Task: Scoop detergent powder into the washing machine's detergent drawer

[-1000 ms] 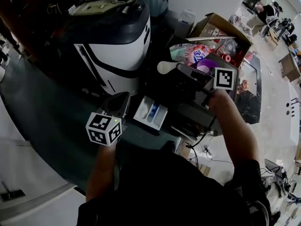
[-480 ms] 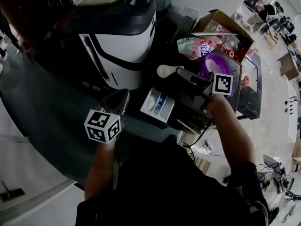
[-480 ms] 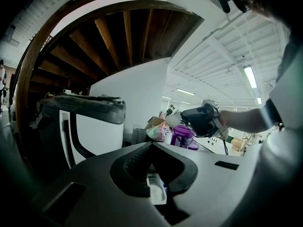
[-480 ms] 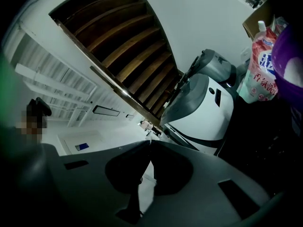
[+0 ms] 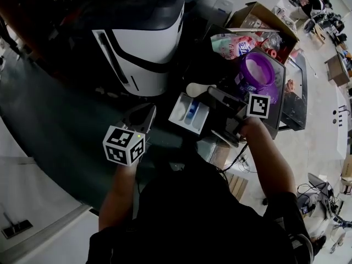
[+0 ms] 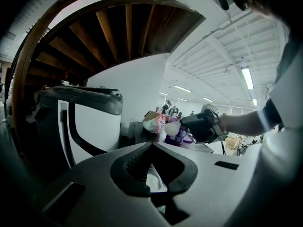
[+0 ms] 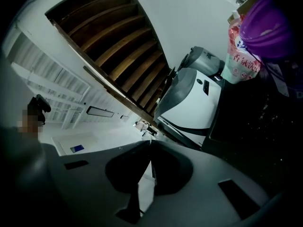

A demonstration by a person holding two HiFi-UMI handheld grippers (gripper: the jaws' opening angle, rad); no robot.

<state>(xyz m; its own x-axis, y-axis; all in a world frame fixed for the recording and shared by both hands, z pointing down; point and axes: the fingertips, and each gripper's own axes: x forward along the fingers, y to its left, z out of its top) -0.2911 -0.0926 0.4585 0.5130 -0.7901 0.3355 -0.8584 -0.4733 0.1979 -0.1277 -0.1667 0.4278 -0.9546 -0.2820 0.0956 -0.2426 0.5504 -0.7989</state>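
Note:
The washing machine [image 5: 144,43] stands white and dark at the top of the head view. Its white detergent drawer [image 5: 188,112] is pulled out, with a blue compartment showing. My right gripper [image 5: 213,94] is shut on the handle of a white scoop [image 5: 197,88], whose bowl hangs just above the drawer's far right corner. In the left gripper view the scoop [image 6: 171,127] juts from the right gripper [image 6: 202,127]. An open purple detergent tub [image 5: 258,70] sits behind. My left gripper [image 5: 143,116] hovers shut left of the drawer, holding nothing.
A pink detergent bag [image 5: 233,45] and an open cardboard box [image 5: 263,22] stand behind the tub. A dark stand [image 5: 278,111] carries the tub. A cable [image 5: 236,157] trails to the floor at the right. People work far off at the top right.
My right gripper has carried the scoop away from the purple tub, closer to the drawer. The tub's mouth now shows uncovered. The left gripper has kept its place beside the drawer.

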